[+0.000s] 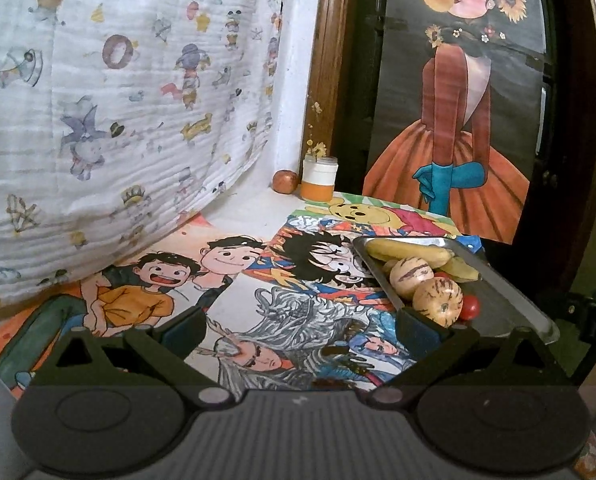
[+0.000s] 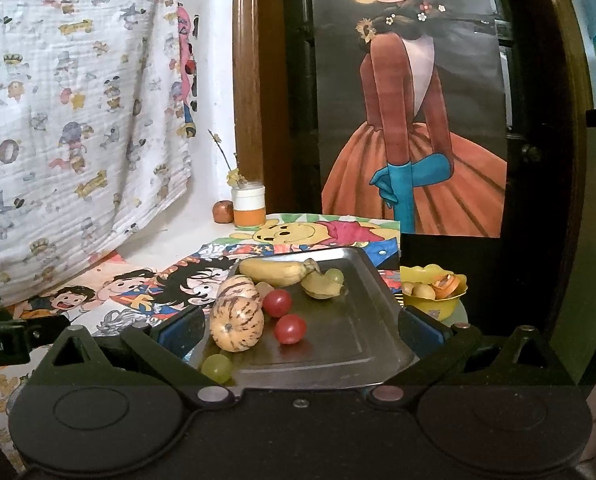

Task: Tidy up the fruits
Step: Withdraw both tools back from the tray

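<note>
A metal tray (image 2: pixel 349 344) lies on cartoon drawings and carries two striped pepino melons (image 2: pixel 238 322), two bananas (image 2: pixel 276 272), two red cherry tomatoes (image 2: pixel 290 329) and green grapes (image 2: pixel 216 367). My right gripper (image 2: pixel 298 332) hovers open just in front of the tray, with nothing between its fingers. In the left wrist view the same tray (image 1: pixel 505 304) sits at the right with a striped melon (image 1: pixel 437 300), a banana (image 1: pixel 407 254) and a tomato (image 1: pixel 470 307). My left gripper (image 1: pixel 299 330) is open and empty over the drawings, left of the tray.
A yellow bowl (image 2: pixel 433 302) with small fruits and peel stands right of the tray. At the back corner are a white-and-orange jar (image 2: pixel 249 206) with dried flowers and a small reddish fruit (image 2: pixel 222 211). A patterned cloth (image 1: pixel 118 100) hangs left; a dark cabinet with a poster stands behind.
</note>
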Tool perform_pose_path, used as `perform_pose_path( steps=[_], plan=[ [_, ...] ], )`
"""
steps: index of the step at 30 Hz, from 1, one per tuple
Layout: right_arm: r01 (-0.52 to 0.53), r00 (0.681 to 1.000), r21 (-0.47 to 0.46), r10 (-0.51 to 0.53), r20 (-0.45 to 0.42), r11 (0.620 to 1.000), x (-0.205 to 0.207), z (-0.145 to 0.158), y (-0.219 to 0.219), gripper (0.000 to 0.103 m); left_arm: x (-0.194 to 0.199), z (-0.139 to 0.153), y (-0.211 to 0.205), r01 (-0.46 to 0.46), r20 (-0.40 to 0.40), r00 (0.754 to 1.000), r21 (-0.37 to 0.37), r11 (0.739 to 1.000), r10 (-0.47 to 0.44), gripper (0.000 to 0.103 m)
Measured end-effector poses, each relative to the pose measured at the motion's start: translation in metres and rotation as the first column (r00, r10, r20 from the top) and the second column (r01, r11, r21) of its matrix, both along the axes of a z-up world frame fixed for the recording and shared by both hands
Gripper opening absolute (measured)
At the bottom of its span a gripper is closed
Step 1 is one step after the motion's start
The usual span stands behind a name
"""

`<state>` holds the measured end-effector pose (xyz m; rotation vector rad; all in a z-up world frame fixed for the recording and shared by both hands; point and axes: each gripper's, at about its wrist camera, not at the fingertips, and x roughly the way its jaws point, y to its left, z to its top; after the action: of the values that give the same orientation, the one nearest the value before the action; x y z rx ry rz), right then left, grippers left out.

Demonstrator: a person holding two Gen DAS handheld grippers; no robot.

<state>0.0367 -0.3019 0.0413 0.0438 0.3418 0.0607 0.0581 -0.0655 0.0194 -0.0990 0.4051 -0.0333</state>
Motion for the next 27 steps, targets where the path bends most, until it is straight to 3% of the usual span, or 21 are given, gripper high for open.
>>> perform_pose_path(
  steps=[17,27],
  plan=[
    [0.041,0.997,0.004,-0.041,0.059,0.999,-0.025,-0.003,0.016,0.102,-0.017,-0.006,0.012,-0.010,0.037,0.999,-0.019,1.000,0.011,0.103],
    [0.056,0.993,0.001,-0.056,0.102,0.998,-0.041,-0.004,0.026,0.103,-0.031,-0.010,0.019,-0.024,0.063,0.998,0.021,0.999,0.023,0.103]
  ],
)
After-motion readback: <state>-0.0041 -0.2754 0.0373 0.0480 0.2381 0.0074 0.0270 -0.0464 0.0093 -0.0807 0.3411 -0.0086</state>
